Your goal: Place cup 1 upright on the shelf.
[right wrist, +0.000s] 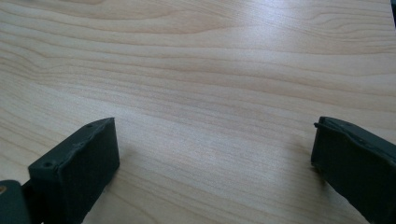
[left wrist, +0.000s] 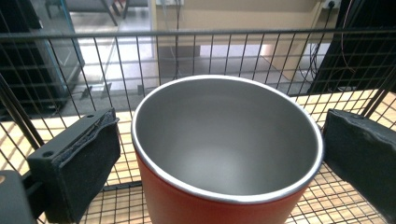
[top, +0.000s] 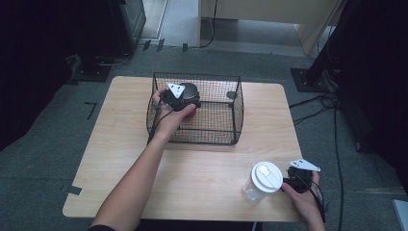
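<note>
The left gripper holds its jaws open around the red cup inside the wire basket, at the desk's twelve o'clock. The right gripper, at five o'clock, is open over bare wood.

A basket stands upper centre on the table, a mug inside it; a lidded cup stands lower right.

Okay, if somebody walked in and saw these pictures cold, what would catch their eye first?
Probably the red cup with its shiny steel inside, standing in the black wire basket at the far middle of the table, the left tool open around it. Next, the clear cup with a white lid near the front edge, beside the right tool.
</note>
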`<state>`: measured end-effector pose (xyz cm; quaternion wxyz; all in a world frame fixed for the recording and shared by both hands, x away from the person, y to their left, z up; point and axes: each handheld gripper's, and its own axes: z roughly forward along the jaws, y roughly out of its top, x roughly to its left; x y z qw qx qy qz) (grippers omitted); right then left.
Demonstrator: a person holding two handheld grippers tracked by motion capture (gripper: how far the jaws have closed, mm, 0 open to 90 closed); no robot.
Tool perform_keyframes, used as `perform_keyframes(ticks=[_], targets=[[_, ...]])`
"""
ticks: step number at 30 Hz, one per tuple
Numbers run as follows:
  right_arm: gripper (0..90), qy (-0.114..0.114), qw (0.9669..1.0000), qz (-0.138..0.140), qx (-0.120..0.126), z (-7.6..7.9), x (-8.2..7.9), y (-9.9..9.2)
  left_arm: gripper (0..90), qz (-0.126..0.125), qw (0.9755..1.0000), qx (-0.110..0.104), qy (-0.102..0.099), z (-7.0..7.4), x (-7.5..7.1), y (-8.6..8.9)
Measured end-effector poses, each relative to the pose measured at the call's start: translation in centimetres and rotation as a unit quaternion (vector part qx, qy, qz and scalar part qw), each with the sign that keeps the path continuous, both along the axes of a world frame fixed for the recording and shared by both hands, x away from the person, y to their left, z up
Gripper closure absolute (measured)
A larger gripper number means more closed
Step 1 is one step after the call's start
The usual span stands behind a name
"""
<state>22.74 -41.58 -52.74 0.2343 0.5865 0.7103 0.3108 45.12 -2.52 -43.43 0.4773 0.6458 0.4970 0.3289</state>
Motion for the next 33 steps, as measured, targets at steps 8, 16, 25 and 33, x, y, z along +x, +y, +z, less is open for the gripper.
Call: perform_keyframes(ticks=[8, 16, 25, 33], targets=[[1.0, 0.000, 1.0000, 0.000, 0.000, 0.0, 0.0, 0.0, 0.0, -0.002, 0.9994, -0.003, -0.035, 1.2, -0.8, 0.2], [1.0, 0.000, 1.0000, 0.000, -0.001, 0.0, 0.0, 0.0, 0.0, 0.013, 0.9959, -0.026, -0.085, 2.4, -1.3, 0.9], [1.0, 0.000, 1.0000, 0.000, -0.001, 0.0, 0.0, 0.0, 0.0, 0.019, 0.9908, -0.038, -0.129, 4.2, -2.2, 1.5], [1.0, 0.000, 1.0000, 0.000, -0.001, 0.0, 0.0, 0.0, 0.0, 0.013, 0.9887, -0.047, -0.142, 5.6, -3.2, 2.1]])
